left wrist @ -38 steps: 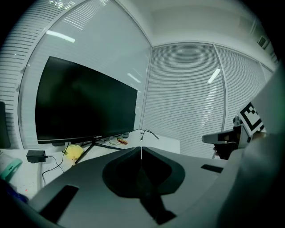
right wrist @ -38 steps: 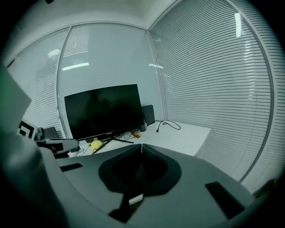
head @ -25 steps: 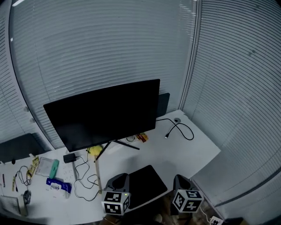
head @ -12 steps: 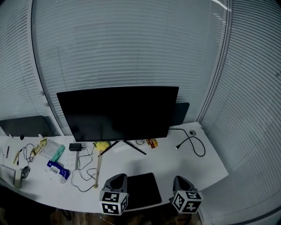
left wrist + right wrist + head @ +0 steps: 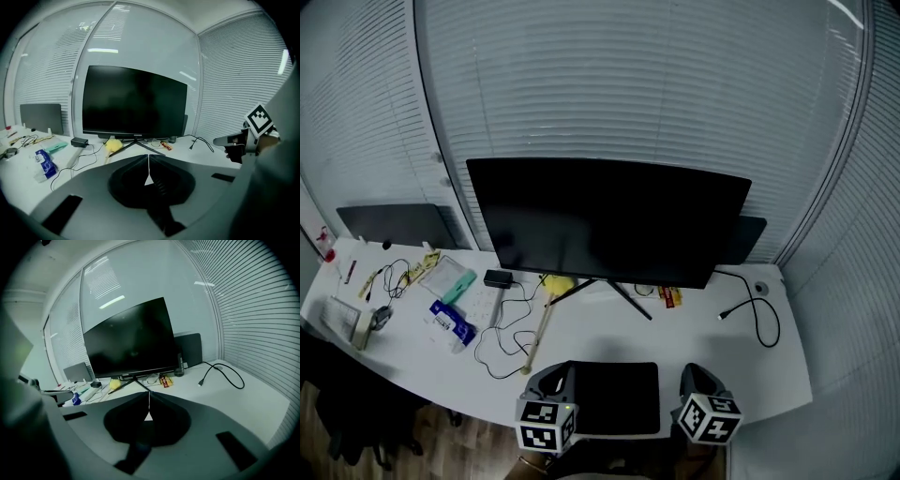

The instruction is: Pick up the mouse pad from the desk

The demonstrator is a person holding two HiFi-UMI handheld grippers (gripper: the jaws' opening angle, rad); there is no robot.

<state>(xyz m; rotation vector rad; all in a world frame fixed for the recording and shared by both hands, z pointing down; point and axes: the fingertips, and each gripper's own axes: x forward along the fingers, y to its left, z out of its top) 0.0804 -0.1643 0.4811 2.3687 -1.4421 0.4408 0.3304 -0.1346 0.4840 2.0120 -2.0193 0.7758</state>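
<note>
Blinds wrap the corner behind a white bench (image 5: 694, 328), and a big dark monitor (image 5: 609, 220) stands mid-bench on its splayed stand. At six o'clock from that monitor, right at the bench's near edge, lies the mouse pad (image 5: 614, 398): black, flat, put where a hand would work a mouse. Flanking it are the left gripper (image 5: 553, 382) at its nine o'clock and the right gripper (image 5: 698, 382) at its three o'clock, neither visibly touching it. Both have their jaws pressed together to a thin seam, nothing between them. My read: this is the approach, lining up either side. A thin flat pad offers no purchase from above, so a gripper would have to part its jaws and take an edge. Cables (image 5: 502, 333) and a blue packet (image 5: 452, 322) sit off at ten o'clock, out of the way.
</note>
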